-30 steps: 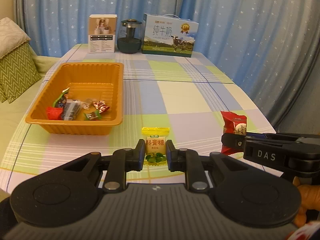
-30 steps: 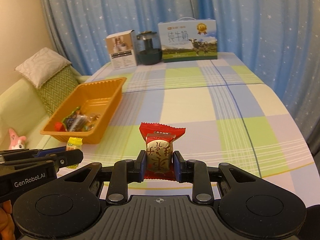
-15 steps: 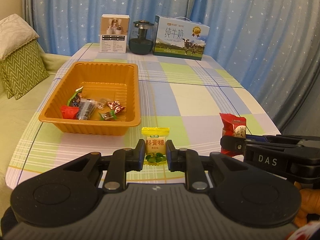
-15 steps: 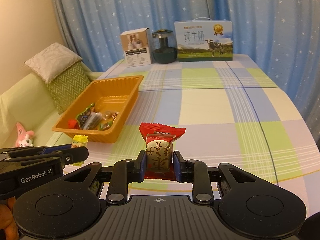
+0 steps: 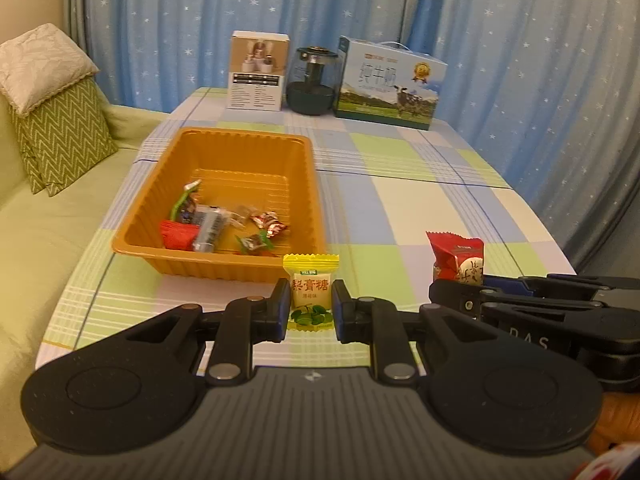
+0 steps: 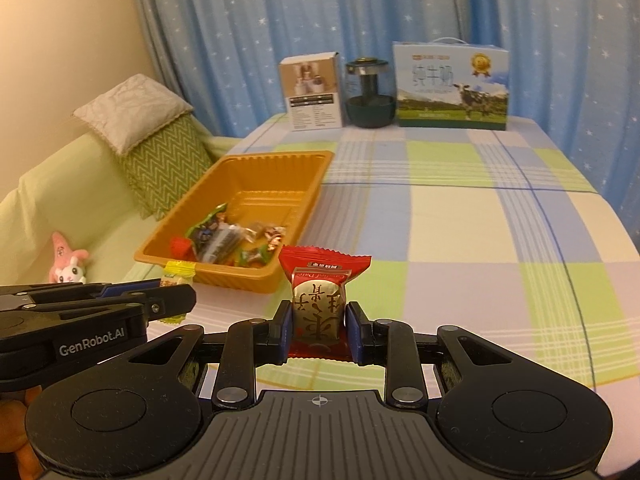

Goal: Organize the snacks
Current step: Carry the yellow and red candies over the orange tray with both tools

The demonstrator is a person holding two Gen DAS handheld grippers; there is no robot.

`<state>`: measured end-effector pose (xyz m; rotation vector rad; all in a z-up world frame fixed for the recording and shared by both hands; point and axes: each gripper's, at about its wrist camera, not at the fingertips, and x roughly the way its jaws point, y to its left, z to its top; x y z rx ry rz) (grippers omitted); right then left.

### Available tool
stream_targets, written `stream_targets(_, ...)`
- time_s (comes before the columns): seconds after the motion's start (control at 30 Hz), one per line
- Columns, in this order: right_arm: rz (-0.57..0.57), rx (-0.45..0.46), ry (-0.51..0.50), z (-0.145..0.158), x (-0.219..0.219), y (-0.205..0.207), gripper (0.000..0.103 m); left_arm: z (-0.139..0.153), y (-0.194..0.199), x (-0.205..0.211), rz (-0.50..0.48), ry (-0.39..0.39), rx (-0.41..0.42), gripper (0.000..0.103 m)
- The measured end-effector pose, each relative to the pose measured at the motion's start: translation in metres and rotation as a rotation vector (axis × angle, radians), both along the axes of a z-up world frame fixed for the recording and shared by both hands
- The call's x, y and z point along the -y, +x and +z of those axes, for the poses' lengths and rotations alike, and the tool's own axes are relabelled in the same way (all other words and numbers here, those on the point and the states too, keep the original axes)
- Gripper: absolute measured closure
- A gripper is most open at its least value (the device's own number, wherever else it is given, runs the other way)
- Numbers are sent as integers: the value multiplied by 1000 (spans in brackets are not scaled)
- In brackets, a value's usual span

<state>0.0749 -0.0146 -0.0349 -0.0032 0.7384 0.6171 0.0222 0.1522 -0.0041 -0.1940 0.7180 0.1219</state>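
Right wrist: yellow candy [image 6: 176,280] half-hidden.

Surface [image 6: 460,216]: covered with a checked cloth in blue, green, cream and lilac. At its far edge, in a row: white product box [image 5: 258,71], dark glass jar with lid [image 5: 313,81], milk carton case with cow picture and carry handle [image 5: 390,83]. Behind: blue star-print curtain [image 5: 520,60]. Beside the surface: pale green sofa [image 6: 60,200], green zigzag cushion [image 6: 168,164] beneath a cream cushion [image 6: 130,110], pink plush toy [image 6: 66,260].
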Motion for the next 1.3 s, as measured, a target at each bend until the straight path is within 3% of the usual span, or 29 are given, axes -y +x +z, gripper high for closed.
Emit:
stream_targets(0.57, 76, -19, 12, -6, -62, 37, 74, 1, 27, -59, 66, 7, -10, 84)
stream_targets(1.3, 84, -72, 25, -15, -135, 143, 74, -10, 132, -121, 20, 1, -16, 84)
